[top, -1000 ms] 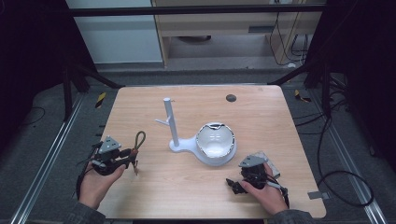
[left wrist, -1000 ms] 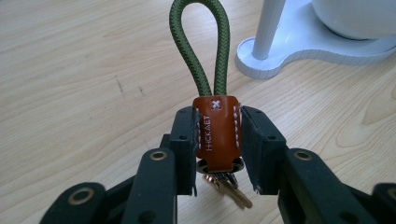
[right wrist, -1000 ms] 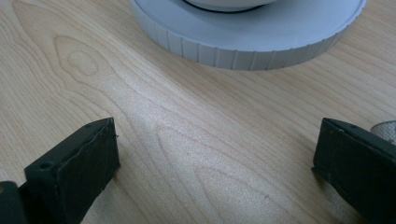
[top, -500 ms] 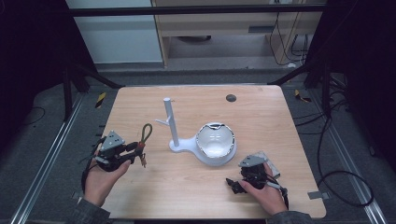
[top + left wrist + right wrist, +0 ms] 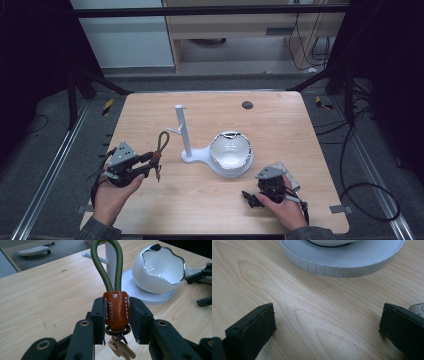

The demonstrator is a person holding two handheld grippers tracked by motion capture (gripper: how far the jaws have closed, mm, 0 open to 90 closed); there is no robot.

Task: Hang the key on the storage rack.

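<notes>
1. Jaws of the left gripper (image 5: 116, 315) are clenched on the brown leather tab of a keychain with a green braided cord loop (image 5: 115, 310); the tab stands upright between the two black pads at the centre of the left gripper view, the loop rising to the top edge.
2. Brass-coloured keys (image 5: 121, 348) hang below the tab at the bottom centre.
3. Seen from the high view, the left gripper (image 5: 150, 162) sits at the lower left, holding the keychain (image 5: 160, 147) above the light wooden table (image 5: 280, 120), just left of the white stand with an upright post and side peg (image 5: 182, 132).
4. A white bowl with a wavy chrome rim (image 5: 230, 152) sits on the stand's round base, centre frame.
5. Jaws of the right gripper (image 5: 327, 325) are spread wide and released, with bare wood between them; in the high view it (image 5: 248, 196) rests at the lower right, near the base.
</notes>
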